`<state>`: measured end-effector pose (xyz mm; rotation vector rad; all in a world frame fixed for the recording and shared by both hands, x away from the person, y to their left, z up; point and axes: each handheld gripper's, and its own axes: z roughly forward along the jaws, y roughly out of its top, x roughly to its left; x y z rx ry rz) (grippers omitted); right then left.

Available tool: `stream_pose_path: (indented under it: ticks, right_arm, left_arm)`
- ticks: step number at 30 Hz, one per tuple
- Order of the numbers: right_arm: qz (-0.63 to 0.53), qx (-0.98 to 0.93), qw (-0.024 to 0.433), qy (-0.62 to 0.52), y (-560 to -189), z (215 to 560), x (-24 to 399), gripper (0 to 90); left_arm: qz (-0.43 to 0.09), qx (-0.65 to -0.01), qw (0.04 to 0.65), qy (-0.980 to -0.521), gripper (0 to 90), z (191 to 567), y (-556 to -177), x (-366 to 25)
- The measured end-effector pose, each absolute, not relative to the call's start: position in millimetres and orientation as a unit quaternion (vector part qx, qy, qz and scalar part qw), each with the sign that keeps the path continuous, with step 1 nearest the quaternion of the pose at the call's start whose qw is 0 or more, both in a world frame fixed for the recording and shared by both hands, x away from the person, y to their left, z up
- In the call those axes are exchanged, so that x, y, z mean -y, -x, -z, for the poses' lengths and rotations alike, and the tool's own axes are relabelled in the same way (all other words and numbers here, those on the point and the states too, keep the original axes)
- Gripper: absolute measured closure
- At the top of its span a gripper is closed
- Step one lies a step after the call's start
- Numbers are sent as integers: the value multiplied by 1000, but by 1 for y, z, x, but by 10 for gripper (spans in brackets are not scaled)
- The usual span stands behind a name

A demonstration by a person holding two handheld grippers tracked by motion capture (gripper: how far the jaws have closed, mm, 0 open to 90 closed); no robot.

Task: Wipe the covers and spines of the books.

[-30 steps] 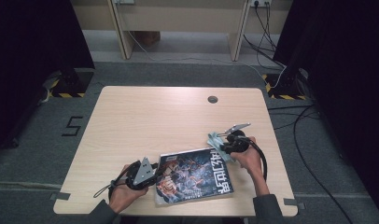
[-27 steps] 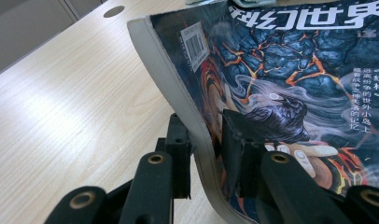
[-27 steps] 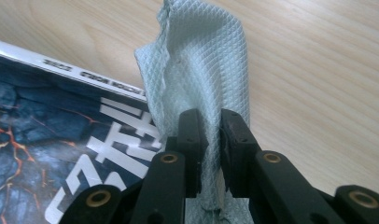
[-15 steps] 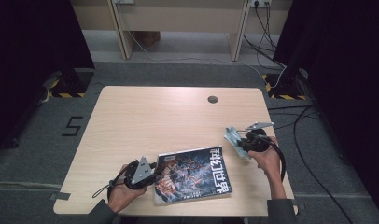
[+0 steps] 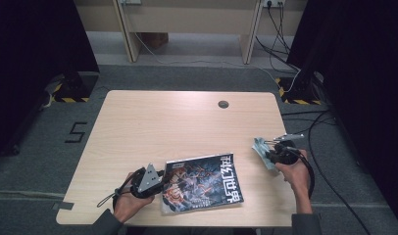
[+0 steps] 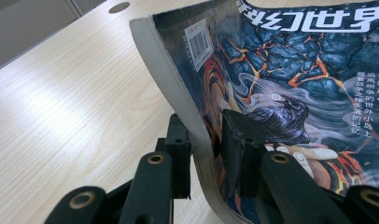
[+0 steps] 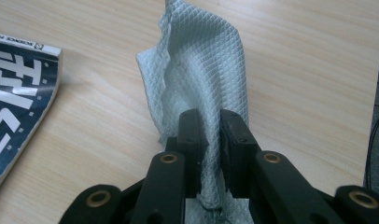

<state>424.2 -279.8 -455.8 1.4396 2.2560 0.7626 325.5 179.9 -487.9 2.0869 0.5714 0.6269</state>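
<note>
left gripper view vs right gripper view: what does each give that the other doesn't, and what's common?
Left gripper view: left gripper clamped on the magazine edge, barcode, table's round hole. Right gripper view: right gripper pinching a light-blue cloth, with dark floor past the table edge. Both: the wooden table and part of the magazine cover.

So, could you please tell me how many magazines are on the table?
1. The magazine lies at the near edge of the table, its left edge clamped in the left gripper. Nothing suggests a hidden one.
</note>
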Motion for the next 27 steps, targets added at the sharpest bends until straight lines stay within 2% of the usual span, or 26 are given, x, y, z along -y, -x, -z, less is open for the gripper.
stream_pose_path:
  ticks: [20, 27]
  right_arm:
    - [-238, -804, 181, -514, -426, 469, 283, 796]
    - [-223, -804, 169, -525, -428, 482, 288, 785]
  left_arm:
    - [-251, -232, 429, -836, 728, 489, -326, -180]
    - [-251, -230, 429, -837, 728, 488, -325, -180]
